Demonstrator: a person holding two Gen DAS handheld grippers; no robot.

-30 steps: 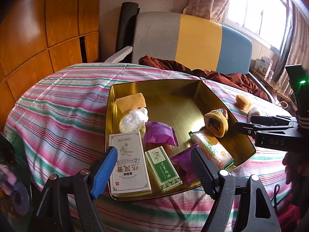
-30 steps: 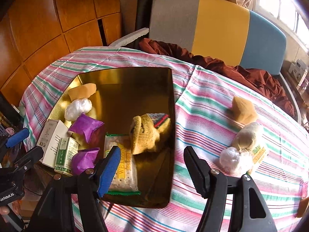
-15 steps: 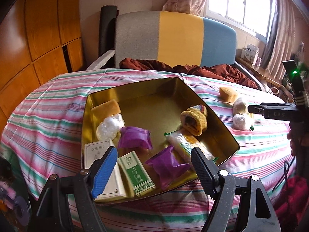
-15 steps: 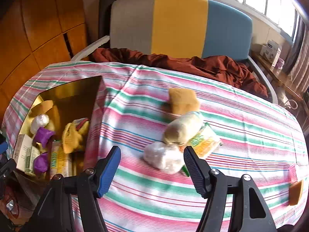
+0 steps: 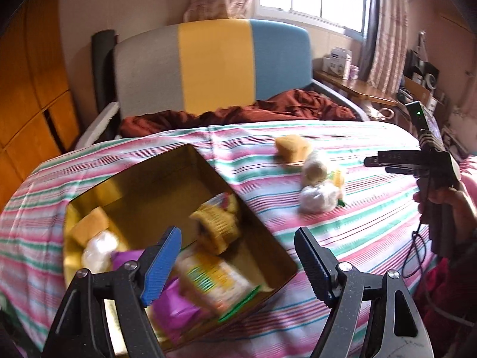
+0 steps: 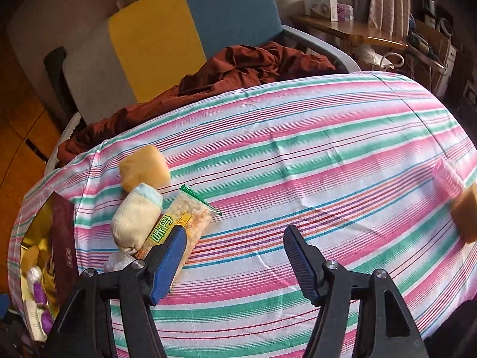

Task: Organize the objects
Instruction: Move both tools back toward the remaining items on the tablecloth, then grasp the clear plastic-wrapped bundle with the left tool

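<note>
Both hand-held grippers hang over the striped tabletop [image 6: 298,155] with jaws apart and nothing between them. The left hand-held gripper [image 5: 238,265] sits above the near corner of the gold tin [image 5: 167,176]; the right hand-held gripper [image 6: 234,264] is over bare cloth, just right of the loose pile.

That pile is what remains outside the tin, as I judge the job. A tan sponge [image 6: 144,167] lies farthest back, touching a rolled cream sock [image 6: 134,217]. Against the sock leans a clear snack bag [image 6: 179,226] with a green zip top, and a crinkly white bundle [image 6: 117,261] peeks out below it, partly hidden by the blue pad. Well apart, at the right edge, lie a pink piece [image 6: 447,176] and an orange block [image 6: 466,211], both blurred.

All of these look light. The sponge and sock should squash, so a pinch across the middle ought to hold. The bag looks slick and its contents brittle; I would take it across the narrow width, gently, or by the zip end.

Inside the tin I can see another sponge [image 5: 89,226], a white bundle [image 5: 98,247], purple packets [image 5: 176,304], a yellow knitted roll [image 5: 217,223] and a packet of crackers [image 5: 211,277]. The far half of the tin floor looks free.
</note>
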